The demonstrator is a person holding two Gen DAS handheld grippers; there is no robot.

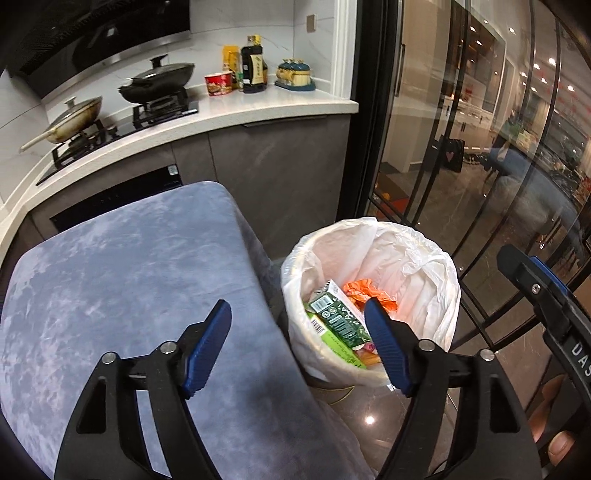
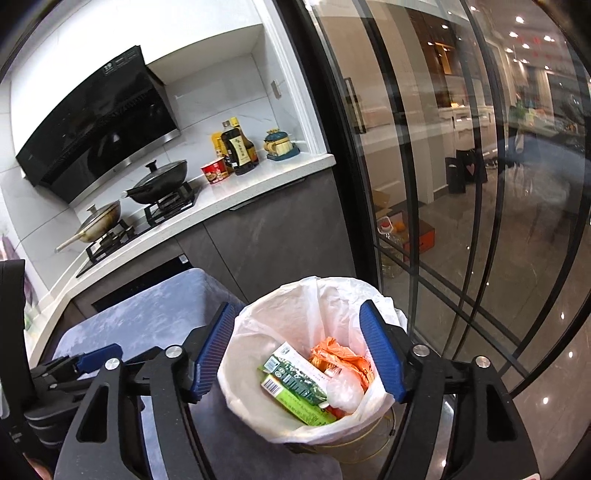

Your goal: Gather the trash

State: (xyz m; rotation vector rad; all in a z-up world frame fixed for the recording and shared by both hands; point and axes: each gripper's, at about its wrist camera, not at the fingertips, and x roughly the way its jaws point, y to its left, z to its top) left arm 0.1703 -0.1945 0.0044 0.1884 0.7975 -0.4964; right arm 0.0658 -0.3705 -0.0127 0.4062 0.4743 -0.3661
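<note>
Left wrist view takes in a glass door [image 1: 461, 147] with black frames along the right side and a white counter [image 1: 258, 110] over dark cabinets at the back, with a black range hood [image 1: 96, 33] above the stove. Nearer the camera a blue-grey cloth-covered table [image 1: 122, 280] fills the left half, its top bare. Just beside its right edge stands the trash bin [image 1: 439, 295] on the dark glossy floor, lined with a white plastic bag [image 1: 406, 251] folded over the rim. On the stove sit a black lidded wok [image 1: 162, 77] and a lighter lidded pan [image 1: 74, 114]; further right on the counter are a dark sauce bottle [image 1: 254, 64], a red cup of instant noodles [image 1: 218, 84] and a blue and yellow ornament [image 1: 294, 74]. Inside the bin lie the collected pieces — a dark green carton [image 1: 334, 315] leaning over a light green box [image 1: 332, 341], an orange wrapper [image 1: 365, 291] behind them, and in the right wrist view a crumpled clear plastic piece [image 2: 343, 391] beside the cartons. The left gripper [image 1: 299, 350] hangs with its blue pads wide apart and nothing between them, straddling the table's edge and the bin's rim. The right gripper [image 2: 299, 354] is likewise spread wide and empty, poised directly over the bin's mouth — its pads flank the opening
</note>
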